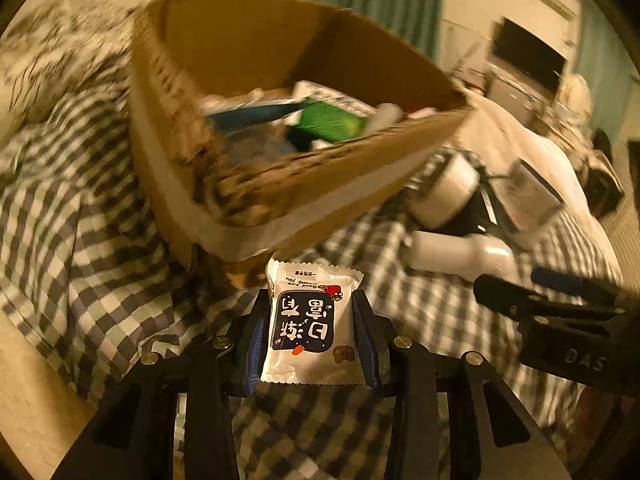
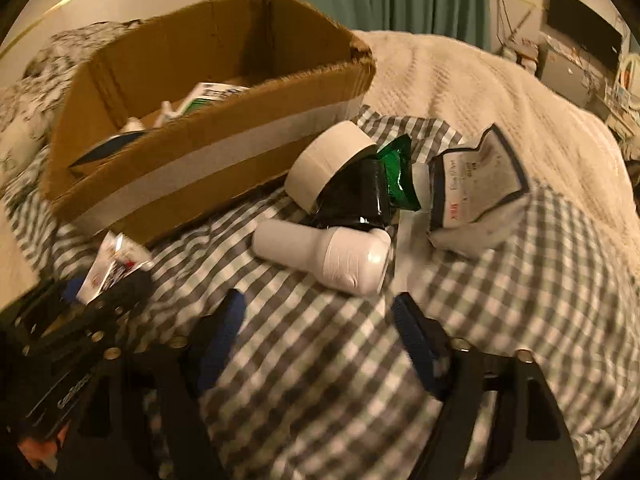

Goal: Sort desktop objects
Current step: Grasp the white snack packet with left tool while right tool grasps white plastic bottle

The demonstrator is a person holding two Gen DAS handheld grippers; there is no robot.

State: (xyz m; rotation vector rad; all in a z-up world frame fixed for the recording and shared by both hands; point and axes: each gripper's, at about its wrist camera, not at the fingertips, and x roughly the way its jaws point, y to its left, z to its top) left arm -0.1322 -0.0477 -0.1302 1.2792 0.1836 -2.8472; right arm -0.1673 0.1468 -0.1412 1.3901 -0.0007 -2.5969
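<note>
My left gripper (image 1: 316, 312) is shut on a white snack packet (image 1: 310, 328) with a dark blue label, held just in front of an open cardboard box (image 1: 344, 168); packet (image 2: 114, 264) and left gripper (image 2: 108, 292) also show at the left of the right wrist view. The box (image 2: 192, 168) holds several items, among them a green carton (image 1: 328, 122). My right gripper (image 2: 318, 312) is open and empty above the checked cloth (image 2: 500, 300), just short of a white bottle (image 2: 332, 256) lying on its side. It also shows at the right of the left wrist view (image 1: 560, 312).
Beyond the bottle lie a roll of white tape (image 2: 328, 164), a black packet (image 2: 356, 196), a green packet (image 2: 400, 172) and a grey pouch (image 2: 472, 196). A cream blanket (image 2: 480, 92) covers the bed behind. Furniture and a dark screen (image 2: 584, 28) stand far right.
</note>
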